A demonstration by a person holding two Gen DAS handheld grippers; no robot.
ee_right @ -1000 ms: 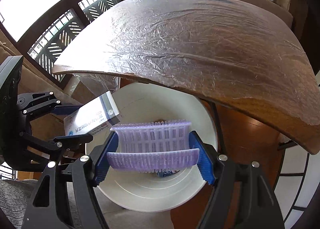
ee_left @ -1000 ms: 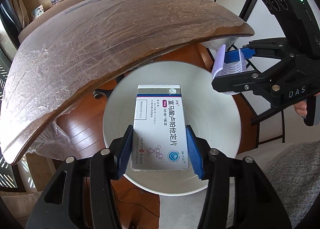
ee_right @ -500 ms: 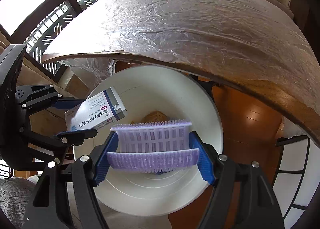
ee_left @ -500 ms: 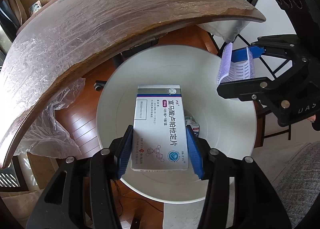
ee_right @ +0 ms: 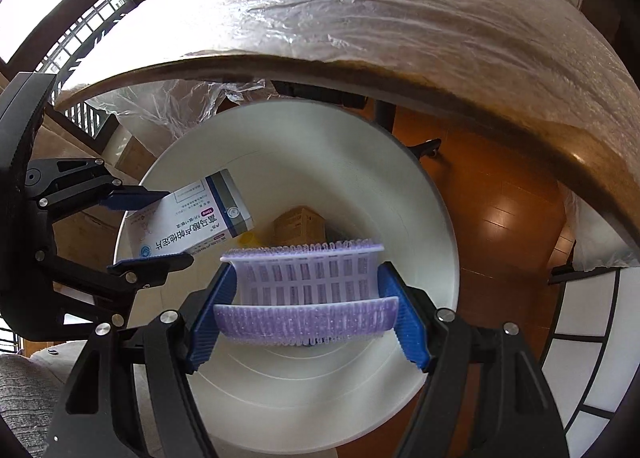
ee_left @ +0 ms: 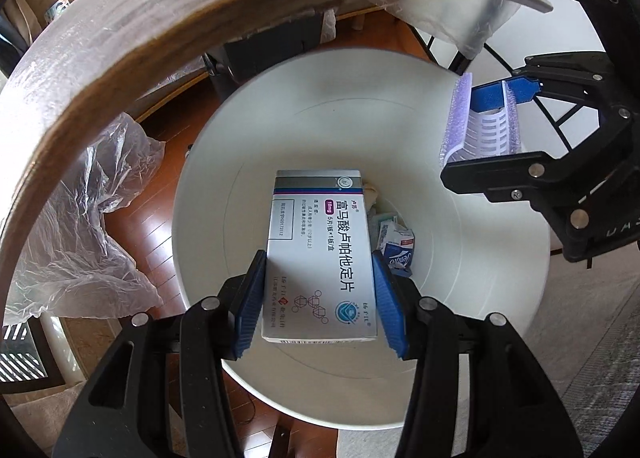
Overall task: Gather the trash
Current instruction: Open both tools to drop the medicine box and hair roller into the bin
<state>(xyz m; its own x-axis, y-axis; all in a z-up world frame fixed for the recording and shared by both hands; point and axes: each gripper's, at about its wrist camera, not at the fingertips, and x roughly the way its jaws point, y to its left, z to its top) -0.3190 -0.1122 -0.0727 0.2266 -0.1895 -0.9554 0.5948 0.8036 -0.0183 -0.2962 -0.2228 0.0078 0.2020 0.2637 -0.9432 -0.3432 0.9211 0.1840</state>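
Observation:
My left gripper (ee_left: 318,300) is shut on a white medicine box (ee_left: 320,254) with blue and grey print, held over the open mouth of a round white bin (ee_left: 500,258). My right gripper (ee_right: 306,308) is shut on a purple ribbed plastic tray (ee_right: 308,282), also held above the bin (ee_right: 420,218). In the right wrist view the left gripper (ee_right: 146,226) and its box (ee_right: 188,226) hang over the bin's left rim. In the left wrist view the right gripper (ee_left: 498,124) and the tray (ee_left: 480,130) are over the bin's upper right rim. Crumpled packets (ee_left: 394,242) and a brown carton (ee_right: 300,226) lie at the bin's bottom.
A wooden table (ee_left: 120,38) wrapped in clear plastic film overhangs the bin's far side, with its edge (ee_right: 440,70) close above the rim. Loose plastic sheeting (ee_left: 80,226) hangs at the left. The floor is orange wood (ee_right: 500,218). A grey rug (ee_left: 600,398) lies nearby.
Both grippers have sunk toward the bin with their loads, so the bin's mouth looks larger and the trash at its bottom has come into view. The table edge has moved up in both views.

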